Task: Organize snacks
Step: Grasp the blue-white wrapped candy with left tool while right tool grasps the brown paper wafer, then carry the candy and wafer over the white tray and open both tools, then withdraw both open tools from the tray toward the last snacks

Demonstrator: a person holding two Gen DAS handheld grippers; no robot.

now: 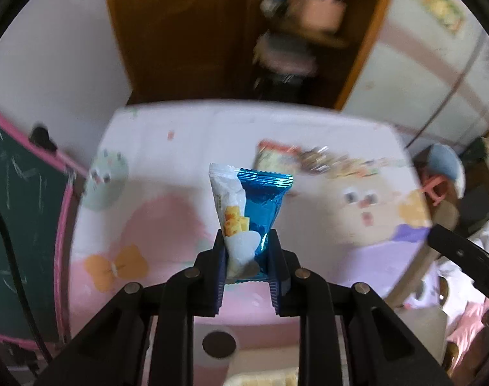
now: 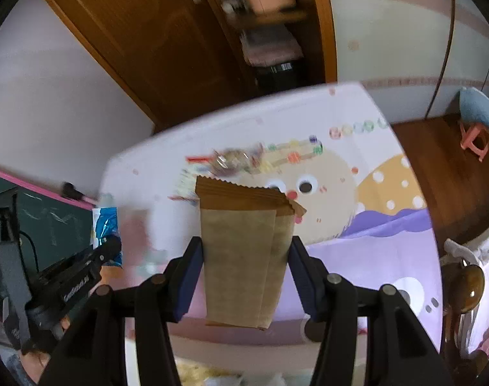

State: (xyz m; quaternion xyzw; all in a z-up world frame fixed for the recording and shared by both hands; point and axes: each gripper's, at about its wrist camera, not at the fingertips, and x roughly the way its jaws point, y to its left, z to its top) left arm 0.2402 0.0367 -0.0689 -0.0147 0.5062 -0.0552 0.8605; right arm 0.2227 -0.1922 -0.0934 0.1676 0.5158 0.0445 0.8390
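- Cartoon-printed tablecloth (image 2: pixel 373 251) lies below both lifted snacks; leftover packets (image 2: pixel 238 160) could be missed.
- Right gripper (image 2: pixel 244 251) pinches a brown paper sachet (image 2: pixel 241 251); it may slide.
- Left gripper (image 1: pixel 247 241) squeezes a blue-and-white snack packet (image 1: pixel 244 212) low; it could twist loose.

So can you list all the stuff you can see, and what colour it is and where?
blue and white snack packet: one, shiny blue with white and yellow cubes printed on it, held up between the left gripper's pads
brown paper snack packet: one, plain brown with a zigzag top, clamped in the right gripper
snack pile: several, mixed colours, too blurred to count, far side of the table
tablecloth: one, white, pink and purple cartoon print, covering the table
chalkboard: one, green with pink frame, left of the table
wooden cabinet: one, brown, behind the table
left gripper: black, shut on the blue packet
right gripper: black, shut on the brown packet
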